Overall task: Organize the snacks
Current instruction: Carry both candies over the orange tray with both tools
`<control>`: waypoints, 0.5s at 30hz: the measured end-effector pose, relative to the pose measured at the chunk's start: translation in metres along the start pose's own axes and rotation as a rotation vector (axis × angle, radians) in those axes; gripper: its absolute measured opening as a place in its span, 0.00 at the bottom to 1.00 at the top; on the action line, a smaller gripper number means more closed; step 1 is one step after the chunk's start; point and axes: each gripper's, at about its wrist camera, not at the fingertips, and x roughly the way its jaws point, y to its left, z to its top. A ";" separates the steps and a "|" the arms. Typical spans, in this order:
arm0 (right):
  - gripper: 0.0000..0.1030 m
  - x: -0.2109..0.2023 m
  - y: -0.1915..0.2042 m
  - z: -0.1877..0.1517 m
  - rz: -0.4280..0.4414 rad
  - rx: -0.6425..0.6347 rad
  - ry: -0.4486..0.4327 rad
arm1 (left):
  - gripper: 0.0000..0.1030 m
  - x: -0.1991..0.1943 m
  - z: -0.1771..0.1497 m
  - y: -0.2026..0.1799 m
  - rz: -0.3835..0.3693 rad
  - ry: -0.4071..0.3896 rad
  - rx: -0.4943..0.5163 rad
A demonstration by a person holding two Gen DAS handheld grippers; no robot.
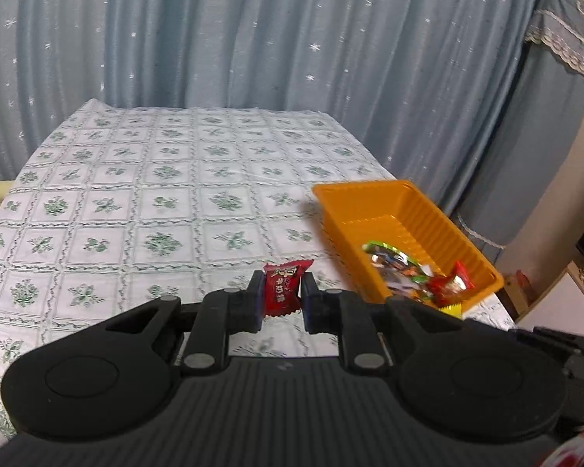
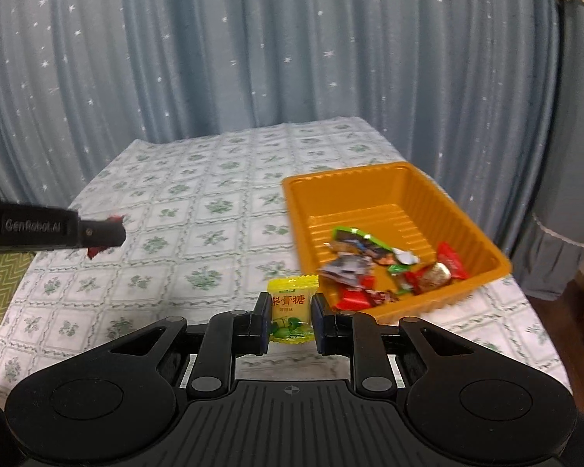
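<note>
Left gripper (image 1: 282,295) clamped on red candy (image 1: 282,290); right gripper (image 2: 292,317) clamped on yellow candy (image 2: 292,307). Both held above tablecloth (image 2: 183,210), short of orange tray (image 2: 389,194). Release best delayed until rim cleared, wrappers dropped among sweets already inside.

Glossy ribbed plastic is seen on the orange tray (image 2: 393,194) – shiny crinkly foil on the red candy (image 1: 282,290) and yellow candy (image 2: 292,307). Matt black plastic on both grippers; tablecloth (image 1: 136,202) looks woven.
</note>
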 end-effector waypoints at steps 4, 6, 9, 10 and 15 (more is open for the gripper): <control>0.21 -0.009 -0.013 0.002 -0.017 0.018 -0.015 | 0.16 0.000 -0.003 -0.013 -0.015 0.009 0.023; 0.21 -0.013 -0.019 0.003 -0.024 0.026 -0.020 | 0.16 0.002 -0.003 -0.019 -0.019 0.013 0.034; 0.21 -0.016 -0.027 0.006 -0.039 0.034 -0.025 | 0.16 0.004 -0.003 -0.027 -0.031 0.020 0.052; 0.21 -0.016 -0.030 0.007 -0.043 0.041 -0.027 | 0.16 0.005 -0.002 -0.030 -0.033 0.022 0.059; 0.21 -0.021 -0.044 0.012 -0.068 0.064 -0.041 | 0.16 0.011 0.001 -0.043 -0.059 0.026 0.079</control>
